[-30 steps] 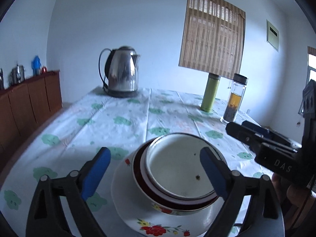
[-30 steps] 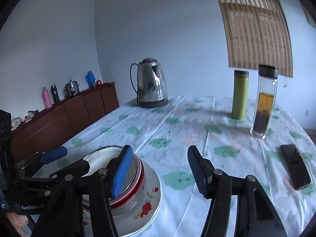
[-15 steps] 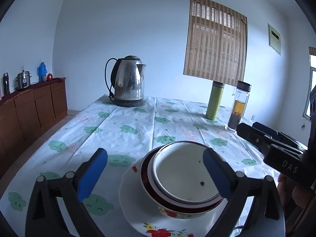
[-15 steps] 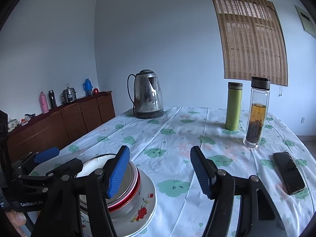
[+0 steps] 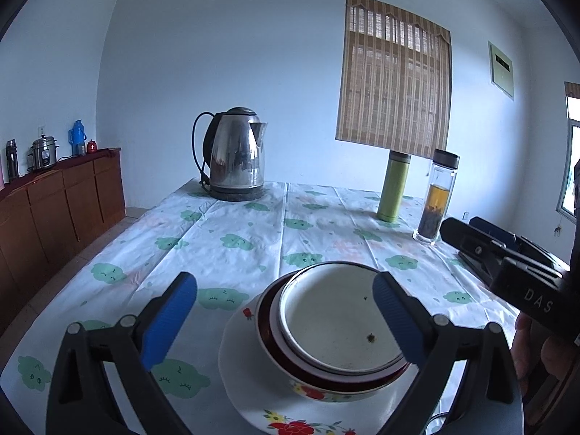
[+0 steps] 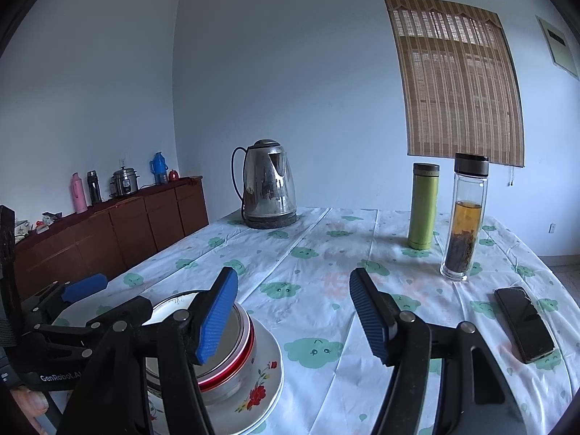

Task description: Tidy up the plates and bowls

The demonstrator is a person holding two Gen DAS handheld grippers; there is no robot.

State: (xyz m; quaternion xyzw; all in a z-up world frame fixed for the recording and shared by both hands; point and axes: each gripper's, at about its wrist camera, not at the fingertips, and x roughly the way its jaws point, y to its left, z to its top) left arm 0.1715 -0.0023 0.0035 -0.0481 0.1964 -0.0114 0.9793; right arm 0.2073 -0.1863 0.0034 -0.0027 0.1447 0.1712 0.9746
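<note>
A white metal bowl (image 5: 337, 326) sits nested in a red-rimmed floral bowl (image 5: 326, 395), and both rest on a white flowered plate (image 5: 250, 373) near the table's front edge. My left gripper (image 5: 282, 319) is open and wide over this stack; its right pad overlaps the bowls' right rim and its left pad is off the plate. In the right wrist view the bowls (image 6: 239, 344) and plate (image 6: 264, 380) lie at lower left. My right gripper (image 6: 293, 319) is open over bare cloth just right of them, with nothing between its fingers. A hand holds it at the right edge.
A steel kettle (image 5: 237, 156) stands at the back of the table. A green flask (image 5: 393, 188) and a glass tea bottle (image 5: 435, 199) stand back right. A black phone (image 6: 523, 322) lies near the right edge. A wooden sideboard (image 5: 54, 195) lines the left wall.
Both views have tilted up a little, so the kettle sits lower in frame. The right gripper's fingers spread slightly wider. The stack has not moved.
</note>
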